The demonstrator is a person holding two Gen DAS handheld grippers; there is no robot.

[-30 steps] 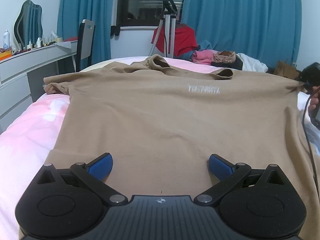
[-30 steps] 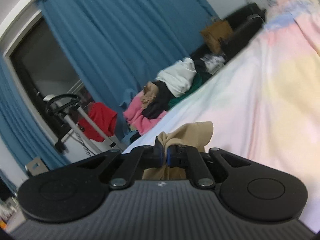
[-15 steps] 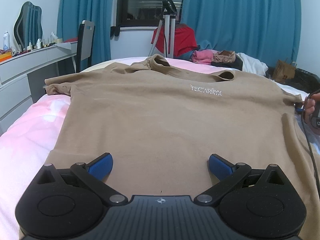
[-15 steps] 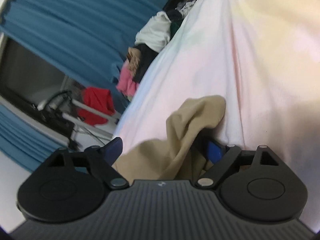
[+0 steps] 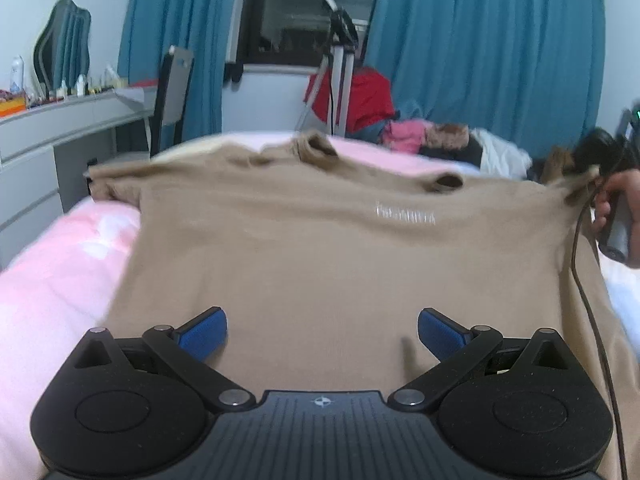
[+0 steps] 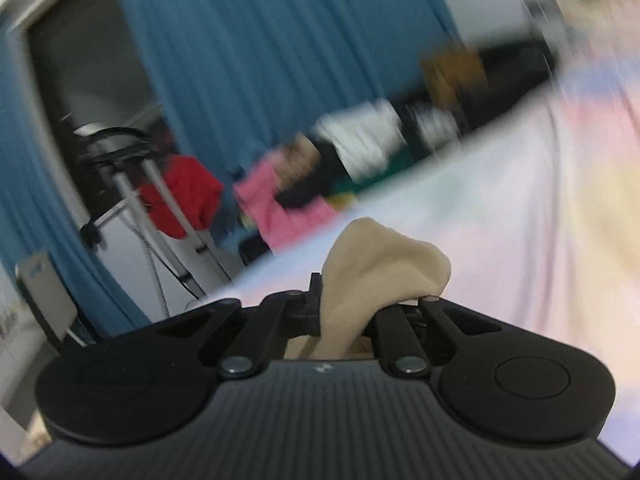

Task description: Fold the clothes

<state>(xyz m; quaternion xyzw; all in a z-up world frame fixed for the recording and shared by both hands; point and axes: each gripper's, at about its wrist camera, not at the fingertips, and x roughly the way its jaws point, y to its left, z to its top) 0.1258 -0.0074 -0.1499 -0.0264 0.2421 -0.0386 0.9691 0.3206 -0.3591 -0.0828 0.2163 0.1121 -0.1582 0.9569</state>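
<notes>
the tan t-shirt [image 5: 304,264] lies spread face-up on the bed [image 5: 52,280] — the right claw [image 6: 352,308] is clamped on its sleeve tip, likely to fold it inward; the left claw [image 5: 322,330] hovers wide open and empty above the hem.

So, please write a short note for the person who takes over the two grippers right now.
Left gripper: jaws open, empty, over the lower part of the tan T-shirt.
Right gripper: jaws shut on the T-shirt's sleeve, which is lifted off the bed.
The shirt lies flat, front up, on the bed.
Done: sleeve gripped.
Left: every fold; probably bring this sleeve inward first.
</notes>
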